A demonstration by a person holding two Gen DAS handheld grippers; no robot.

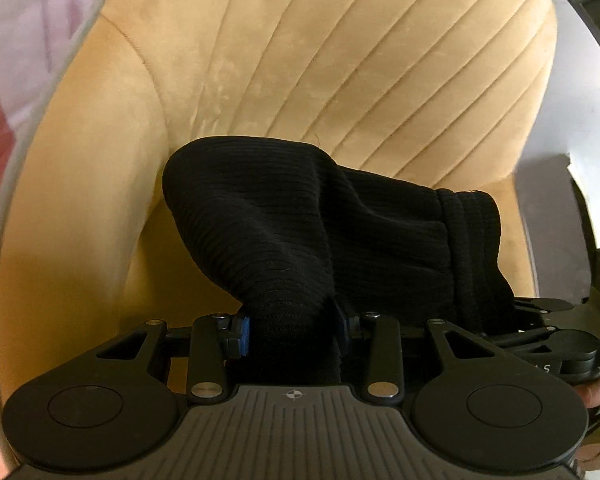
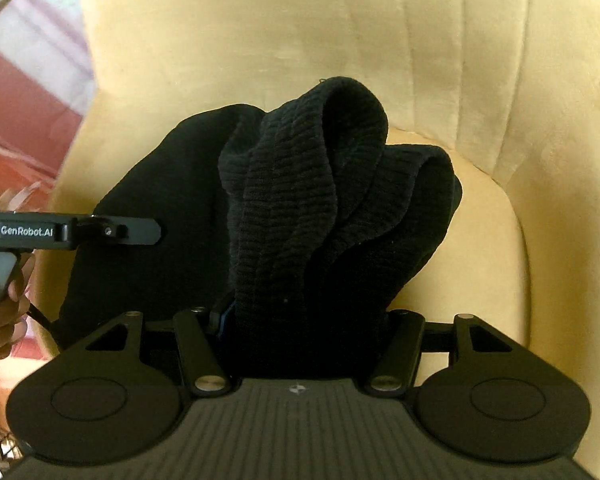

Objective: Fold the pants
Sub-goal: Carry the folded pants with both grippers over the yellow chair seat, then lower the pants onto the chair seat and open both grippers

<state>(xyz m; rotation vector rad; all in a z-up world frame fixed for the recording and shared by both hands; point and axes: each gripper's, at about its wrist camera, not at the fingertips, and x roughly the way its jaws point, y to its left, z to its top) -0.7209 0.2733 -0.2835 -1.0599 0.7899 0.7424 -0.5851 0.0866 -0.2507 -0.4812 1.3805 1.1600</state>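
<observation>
Over a tan ribbed armchair (image 1: 340,60), 2 grippers (image 1: 294,330) (image 2: 304,320) clamp black pants (image 1: 300,220).

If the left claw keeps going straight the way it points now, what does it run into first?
The left claw is already shut on the black pants, which bunch directly ahead. Beyond them, it would probably meet the tan chair seat first, though depth is hard to judge.

1. Warm, soft daylight falls evenly on the tan velvet armchair (image 1: 340,60).
2. The black ribbed pants (image 2: 300,200) swallow detail; their folds go near-black.
3. Fisheye bending curves the edges.
4. Corners smear with blur, the left background washed pink.
</observation>
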